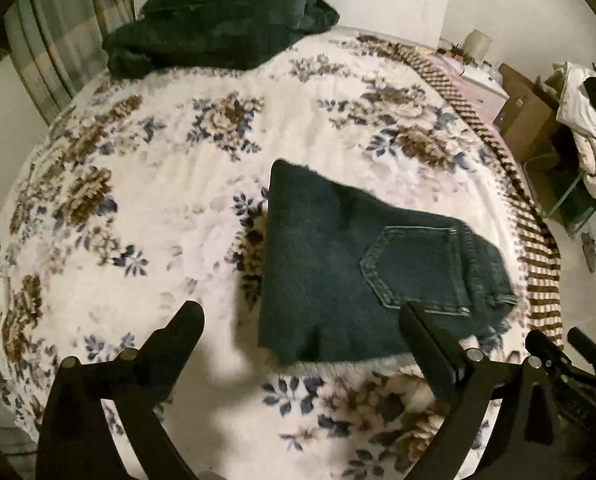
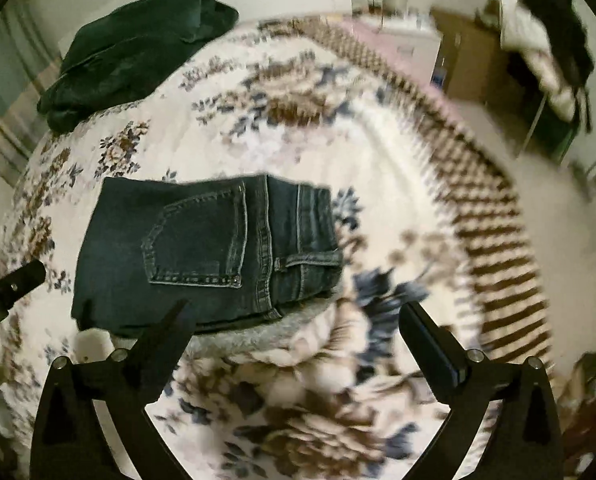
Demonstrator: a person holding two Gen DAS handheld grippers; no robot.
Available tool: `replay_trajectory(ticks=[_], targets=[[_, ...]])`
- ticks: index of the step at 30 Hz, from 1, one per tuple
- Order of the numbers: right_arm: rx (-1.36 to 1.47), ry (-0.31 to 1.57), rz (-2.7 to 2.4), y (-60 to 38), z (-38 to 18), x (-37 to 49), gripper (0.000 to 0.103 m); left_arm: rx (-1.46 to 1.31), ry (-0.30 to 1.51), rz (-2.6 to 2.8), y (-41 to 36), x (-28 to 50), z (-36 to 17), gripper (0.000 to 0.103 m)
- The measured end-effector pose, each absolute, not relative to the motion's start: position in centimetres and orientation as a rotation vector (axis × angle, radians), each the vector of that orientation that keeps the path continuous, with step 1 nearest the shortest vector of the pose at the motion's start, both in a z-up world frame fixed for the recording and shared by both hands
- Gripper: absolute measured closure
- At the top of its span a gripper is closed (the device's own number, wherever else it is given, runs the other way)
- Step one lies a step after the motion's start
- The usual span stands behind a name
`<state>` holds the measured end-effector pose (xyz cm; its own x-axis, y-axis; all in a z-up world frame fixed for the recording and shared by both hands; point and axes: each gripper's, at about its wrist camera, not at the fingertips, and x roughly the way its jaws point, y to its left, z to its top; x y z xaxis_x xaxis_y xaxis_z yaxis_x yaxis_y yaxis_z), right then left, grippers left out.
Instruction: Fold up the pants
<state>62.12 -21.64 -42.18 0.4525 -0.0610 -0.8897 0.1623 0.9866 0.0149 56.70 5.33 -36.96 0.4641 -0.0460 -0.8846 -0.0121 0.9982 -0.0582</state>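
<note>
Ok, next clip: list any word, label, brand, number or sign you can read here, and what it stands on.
No text can be read in either view.
Left gripper: pale marks on its body at the right wrist view's left edge, cut off and too small to read.
Folded jeans: back pocket and stitching show, no readable brand tag.
Cardboard box by the wall: a small pale label, too blurred to read.

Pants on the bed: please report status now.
Left gripper open, empty. Right gripper open, empty. Pants folded compact on floral blanket, back pocket up. Dark green pile far off, not in the way.
</note>
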Motion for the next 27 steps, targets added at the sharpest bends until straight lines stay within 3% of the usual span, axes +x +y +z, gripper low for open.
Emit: replay_trajectory(ticks=[17,27], targets=[[0.023,0.809,-0.148,-19.6,-16.7,42.8,0.0,-0.025,0.822,0.004,3.2,38.1,-16.5,0.003],[0.001,0.67,-0.092,-18.3,-5.4,28.9,0.0,-0.033,0.699,0.051,3.4,26.3,-8.2,0.003]])
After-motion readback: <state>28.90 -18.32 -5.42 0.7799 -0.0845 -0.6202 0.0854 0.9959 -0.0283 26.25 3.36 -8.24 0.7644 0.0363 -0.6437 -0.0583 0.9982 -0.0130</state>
